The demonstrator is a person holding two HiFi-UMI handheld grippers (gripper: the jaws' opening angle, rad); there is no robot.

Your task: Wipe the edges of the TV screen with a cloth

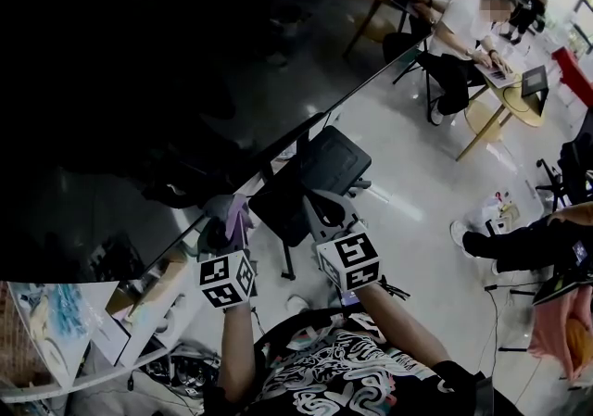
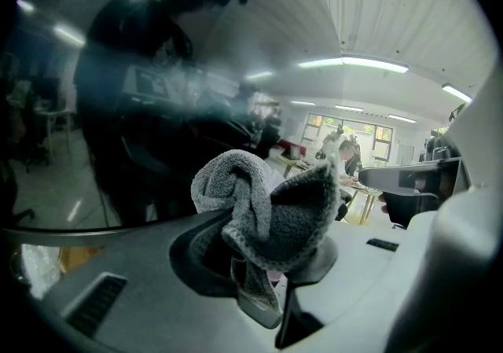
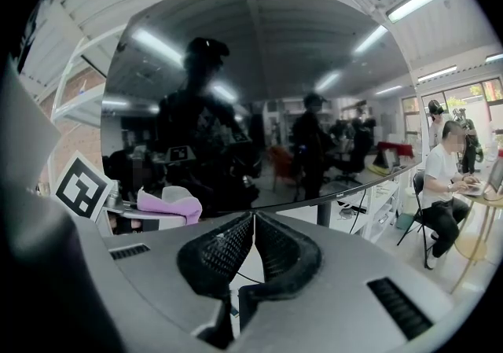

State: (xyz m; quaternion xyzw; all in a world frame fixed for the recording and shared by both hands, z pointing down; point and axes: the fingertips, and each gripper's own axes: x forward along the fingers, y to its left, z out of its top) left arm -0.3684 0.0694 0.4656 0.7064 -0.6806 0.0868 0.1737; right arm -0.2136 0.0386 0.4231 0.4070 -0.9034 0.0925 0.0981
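Pinching a bunched grey cloth (image 2: 267, 198) in the left tool (image 2: 263, 265), up at the lower edge (image 1: 306, 127) of the TV screen (image 1: 139, 81), toward its near left end; hard to confirm actual contact with the bezel. Holding the right tool (image 3: 253, 245) pressed together on nothing, just right of the left one and aimed at the same dark glass. Judging from this, wiping only now under way along the bottom border, with no visible sign of which stretch is already clean. Probably left to cover: the bottom edge running far right, then both sides and the top.
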